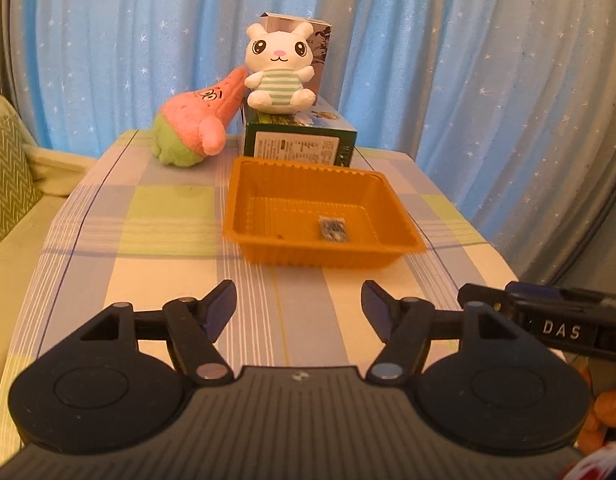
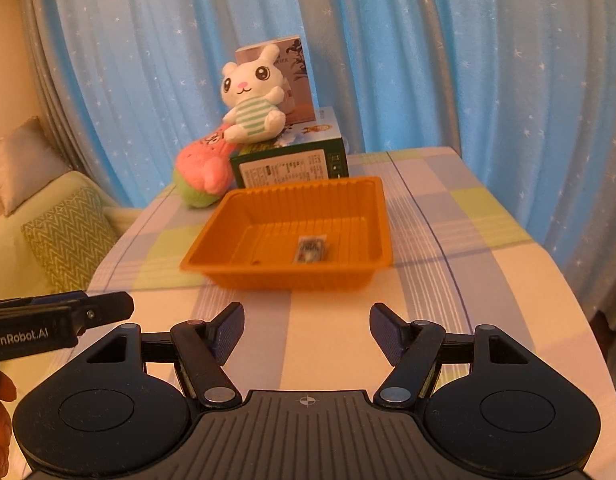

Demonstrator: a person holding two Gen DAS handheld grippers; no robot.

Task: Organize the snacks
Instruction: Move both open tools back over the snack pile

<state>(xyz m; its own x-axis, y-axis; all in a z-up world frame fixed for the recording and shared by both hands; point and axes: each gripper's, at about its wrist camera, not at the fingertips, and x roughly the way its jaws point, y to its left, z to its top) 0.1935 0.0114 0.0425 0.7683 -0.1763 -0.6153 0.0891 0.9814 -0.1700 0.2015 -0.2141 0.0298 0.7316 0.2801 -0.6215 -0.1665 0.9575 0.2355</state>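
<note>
While both grippers hang back over the near end of the table [image 1: 159, 216], we note the scene from big to small. Blue star-printed curtain [image 1: 428, 60] behind; checked cloth covers the table. At the far end sits a green box [image 1: 299, 142] with a white rabbit plush [image 1: 277, 68] seated on top and a second, upright box [image 1: 322, 40] behind the plush. A pink star plush [image 1: 195, 120] leans against the green box on its left.

Orange tray [image 1: 243, 200] stands just in front of the green box, mid-table. One small wrapped snack [image 1: 332, 230] lies on the tray floor, toward its near wall; the right wrist view shows the same.

Left gripper [image 1: 299, 308]: jaws apart, nothing between them, only cloth beneath. Right gripper [image 2: 306, 330]: likewise spread and empty. Each appears at the edge of the other's view, side by side, well short of the tray.

Progress, as we judge it: one snack is in the tray. We see no other loose snacks on the visible cloth, so either the sorting is finished or remaining items lie outside both views; we cannot tell which.
</note>
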